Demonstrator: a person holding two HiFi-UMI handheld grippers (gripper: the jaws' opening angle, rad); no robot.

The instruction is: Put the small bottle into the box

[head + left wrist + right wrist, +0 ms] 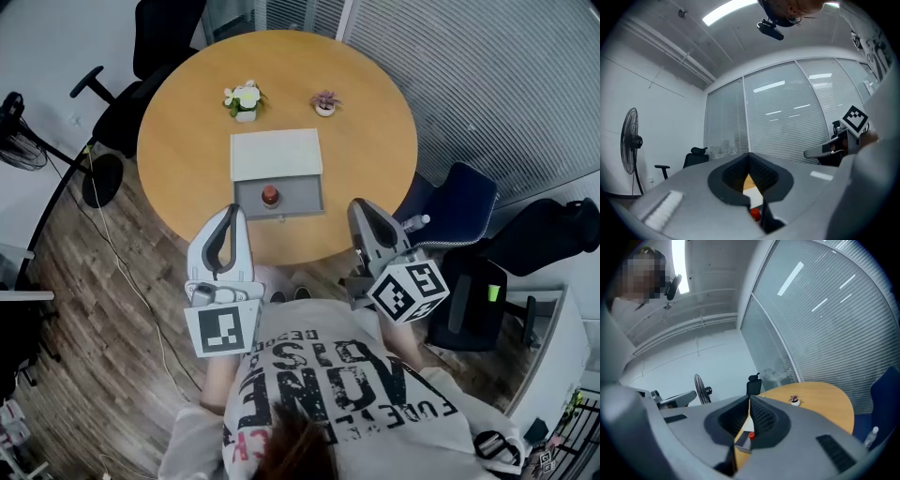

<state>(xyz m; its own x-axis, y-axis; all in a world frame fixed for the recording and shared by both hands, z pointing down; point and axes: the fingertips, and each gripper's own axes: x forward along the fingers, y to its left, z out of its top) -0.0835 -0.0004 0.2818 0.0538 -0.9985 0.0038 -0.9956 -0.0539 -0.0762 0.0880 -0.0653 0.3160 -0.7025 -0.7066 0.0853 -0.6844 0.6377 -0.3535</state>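
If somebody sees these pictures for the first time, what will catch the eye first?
The round wooden table fills the upper middle of the head view, with a white box on it; a small bottle with a red cap stands in the box's open grey part. At the table's near edge, the left tool and right tool hang side by side, both shut and empty.

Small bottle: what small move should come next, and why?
Probably bring the left gripper forward to push the box's grey tray shut: the small bottle already sits in it, and this gripper and the right gripper hover empty, jaws together, at the table edge.
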